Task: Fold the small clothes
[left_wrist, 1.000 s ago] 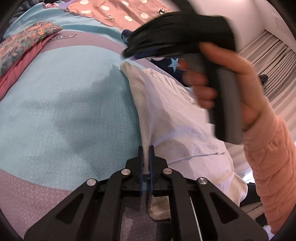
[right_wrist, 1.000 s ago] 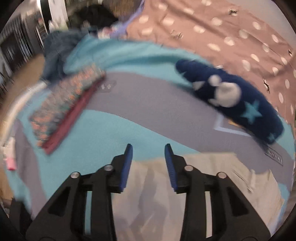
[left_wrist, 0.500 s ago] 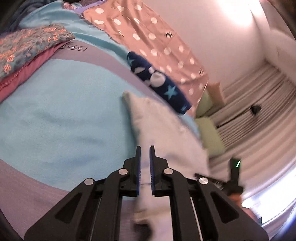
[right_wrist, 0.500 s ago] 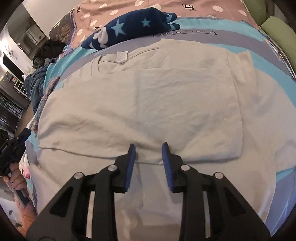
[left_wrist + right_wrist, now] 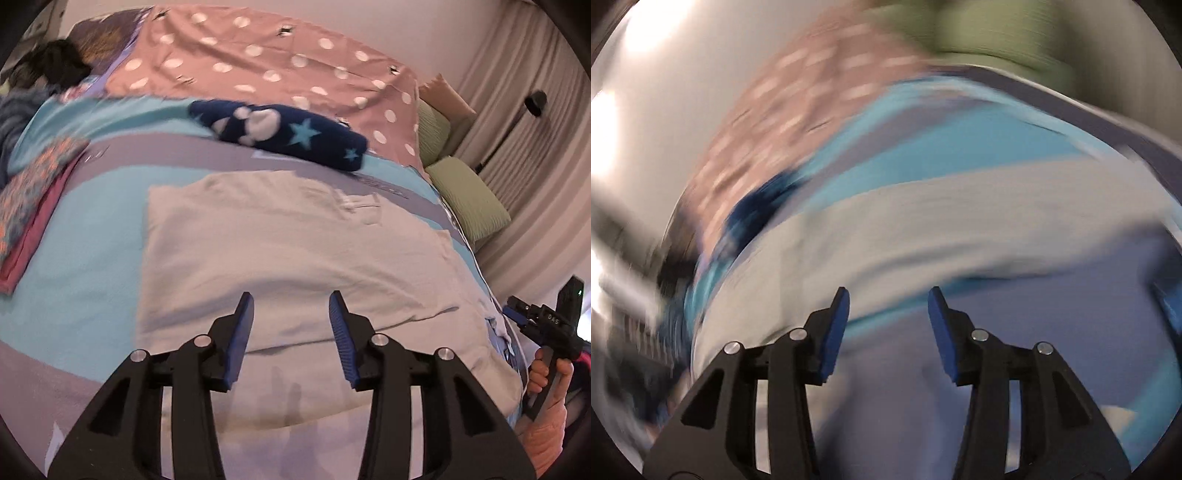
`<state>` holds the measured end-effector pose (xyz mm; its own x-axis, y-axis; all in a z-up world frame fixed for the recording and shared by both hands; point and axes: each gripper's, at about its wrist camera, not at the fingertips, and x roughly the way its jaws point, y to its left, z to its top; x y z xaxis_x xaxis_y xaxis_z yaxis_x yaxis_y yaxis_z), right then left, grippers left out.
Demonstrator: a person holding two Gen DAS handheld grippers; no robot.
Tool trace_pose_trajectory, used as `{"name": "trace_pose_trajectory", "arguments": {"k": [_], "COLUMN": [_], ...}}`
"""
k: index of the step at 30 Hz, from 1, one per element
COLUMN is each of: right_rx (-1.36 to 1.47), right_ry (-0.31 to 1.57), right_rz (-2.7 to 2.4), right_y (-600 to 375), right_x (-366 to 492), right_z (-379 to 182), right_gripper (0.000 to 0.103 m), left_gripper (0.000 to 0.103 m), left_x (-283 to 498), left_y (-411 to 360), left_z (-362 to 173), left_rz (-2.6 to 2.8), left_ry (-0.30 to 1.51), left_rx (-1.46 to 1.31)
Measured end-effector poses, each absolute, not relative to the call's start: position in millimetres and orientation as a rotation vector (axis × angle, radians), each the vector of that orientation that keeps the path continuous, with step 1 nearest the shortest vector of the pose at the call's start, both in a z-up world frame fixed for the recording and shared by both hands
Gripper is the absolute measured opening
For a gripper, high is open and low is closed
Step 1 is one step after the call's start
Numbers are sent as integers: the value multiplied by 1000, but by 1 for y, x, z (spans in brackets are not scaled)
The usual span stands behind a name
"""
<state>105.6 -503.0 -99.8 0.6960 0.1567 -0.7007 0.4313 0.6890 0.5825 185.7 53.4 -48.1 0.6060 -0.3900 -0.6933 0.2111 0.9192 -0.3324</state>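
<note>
A pale grey T-shirt lies flat on the bed, one part folded over itself, with its collar toward the far right. My left gripper is open and empty, held above the shirt's near part. My right gripper is open and empty over the shirt; its view is heavily blurred. The right gripper also shows in the left wrist view at the right edge of the bed, held by a hand.
The bedspread is teal and grey. A navy star-print garment lies beyond the shirt. A folded floral and pink stack sits at the left. A pink dotted cover, green pillows and curtains lie farther off.
My left gripper has let go of the shirt edge, opened and pulled back over the shirt. My right gripper has moved away to the right edge of the bed, still open.
</note>
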Motion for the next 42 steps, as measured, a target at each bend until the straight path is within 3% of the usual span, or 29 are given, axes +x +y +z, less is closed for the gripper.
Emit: {"name": "trace_pose_trajectory", "arguments": {"k": [3, 6, 9, 10, 12, 13, 14, 15, 16, 17, 22, 28, 31, 36, 39, 42], "right_rx": [1026, 1220, 1337, 1337, 1303, 1292, 1281, 1263, 1245, 1223, 1082, 744, 579, 348, 272, 284], "right_ry": [790, 734, 663, 639, 619, 607, 608, 629, 645, 632, 546, 598, 722, 915, 966, 961], "right_rz": [-391, -521, -532, -544, -613, -641, -647, -627, -616, -612, -276, 350, 528, 582, 578, 602], "right_y": [-570, -609, -633, -637, -644, -647, -649, -648, -654, -649, -588, -394, -312, -236, -226, -230], "right_x": [72, 51, 49, 53, 64, 70, 78, 88, 96, 103, 146, 207, 221, 213, 208, 198], "right_z": [-137, -169, -189, -191, -191, -193, -195, -197, -197, -192, -128, -39, -40, -94, -113, -113], "right_gripper": [47, 59, 59, 60, 60, 55, 31, 16, 6, 5, 4, 4, 4, 4, 12, 37], "left_gripper": [44, 44, 55, 63, 67, 68, 69, 70, 71, 71, 71, 71, 71, 71, 71, 71], "left_x": [189, 190, 192, 192, 192, 192, 192, 192, 192, 191, 188, 187, 186, 183, 182, 183], "left_y": [25, 0, -21, -27, -32, -33, -33, -32, -30, -29, -18, -5, 3, 22, 31, 32], "left_z": [-42, -42, -45, -47, -48, -48, -48, -48, -48, -47, -51, -63, -66, -69, -72, -75], "left_rz": [-365, -376, -378, -373, -355, -349, -343, -338, -333, -331, -318, -332, -349, -385, -428, -449], "left_ry": [853, 852, 863, 868, 869, 869, 872, 873, 872, 871, 871, 887, 890, 894, 901, 907], "left_rx": [-205, -186, -161, -145, -124, -119, -116, -119, -126, -131, -153, -248, -295, -367, -410, -435]}}
